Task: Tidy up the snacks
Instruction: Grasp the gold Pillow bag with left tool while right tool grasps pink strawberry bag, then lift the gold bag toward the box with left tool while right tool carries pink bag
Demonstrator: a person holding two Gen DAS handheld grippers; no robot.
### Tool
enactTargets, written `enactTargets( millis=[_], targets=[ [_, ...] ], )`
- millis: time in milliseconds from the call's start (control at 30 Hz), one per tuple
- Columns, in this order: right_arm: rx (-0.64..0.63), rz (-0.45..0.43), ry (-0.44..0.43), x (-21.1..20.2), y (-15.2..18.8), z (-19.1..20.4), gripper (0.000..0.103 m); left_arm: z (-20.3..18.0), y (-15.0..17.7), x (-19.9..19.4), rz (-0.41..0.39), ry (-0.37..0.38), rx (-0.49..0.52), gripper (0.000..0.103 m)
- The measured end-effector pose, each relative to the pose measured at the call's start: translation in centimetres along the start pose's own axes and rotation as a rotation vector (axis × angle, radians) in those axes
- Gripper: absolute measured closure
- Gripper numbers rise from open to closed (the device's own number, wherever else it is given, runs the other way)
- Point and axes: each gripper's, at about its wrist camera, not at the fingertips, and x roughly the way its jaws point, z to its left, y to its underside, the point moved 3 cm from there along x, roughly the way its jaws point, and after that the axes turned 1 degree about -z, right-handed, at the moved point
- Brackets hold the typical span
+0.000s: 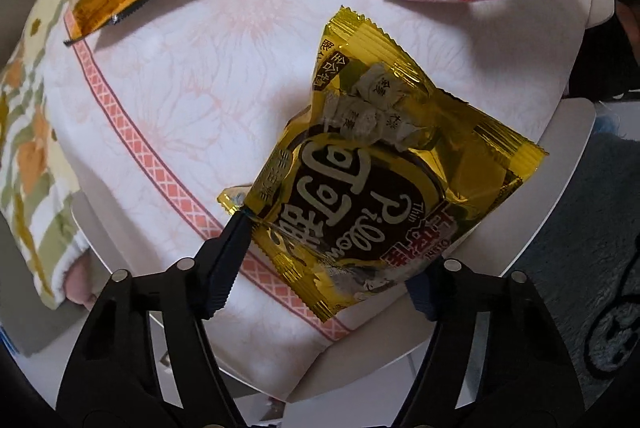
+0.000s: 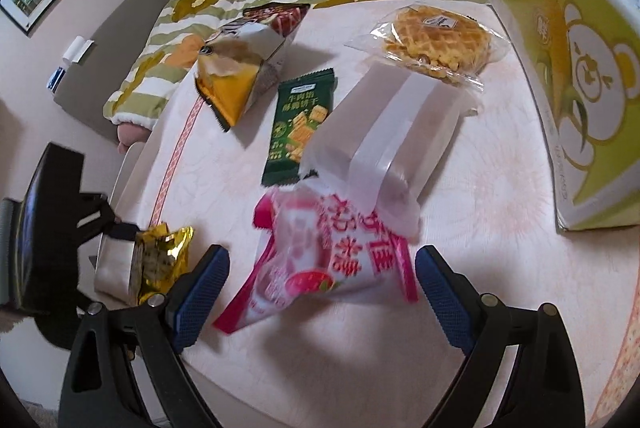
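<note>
The table (image 2: 480, 188) is carrying a yellow-green box (image 2: 560, 76) and a bagged waffle (image 2: 436, 40), both showing only in the right wrist view. The pink packet (image 2: 320, 260) is lying between the right tool's (image 2: 320, 292) wide-apart fingers, untouched. The left tool (image 1: 332, 268) is clamping the gold snack bag (image 1: 380, 180).
</note>
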Motion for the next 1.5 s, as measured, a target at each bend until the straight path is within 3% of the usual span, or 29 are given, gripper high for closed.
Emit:
enactTargets(
  millis=[100,333,567,700,867,967,1200,1500],
  targets=[
    [0.006,0.009,-0.002,0.6,-0.1,-0.3,0.010,-0.2,-0.7,-0.4,-0.022,-0.001,-0.012,0.040],
    [-0.018,0.004,0.025,1.0,-0.4,-0.1,0.010,0.7,-2.0,-2.2,-0.101,0.019,-0.108,0.058],
    [-0.073,0.003,0.076,1.7,-0.8,0.5,0.011,2.1,-2.8,-3.5,-0.156,0.059,-0.204,0.063],
    [-0.083,-0.003,0.063,1.5,-0.6,0.6,0.023,3.1,-1.6,-2.7,-0.181,0.056,-0.207,0.062],
    [-0.067,-0.006,0.040,1.0,-0.5,0.0,0.039,2.6,-4.0,-2.8,-0.170,0.004,-0.161,0.062],
    [-0.064,-0.016,0.018,0.4,-0.4,-0.1,0.049,1.9,-4.0,-3.2,-0.190,0.025,-0.145,0.062],
    [-0.042,-0.020,-0.011,-0.7,0.3,0.0,0.058,1.6,-4.3,-4.5,-0.259,0.050,-0.136,0.068],
    [-0.041,-0.053,-0.015,-3.7,1.5,0.8,0.061,2.9,-2.8,-6.5,-0.346,0.088,-0.212,0.070]
  ],
)
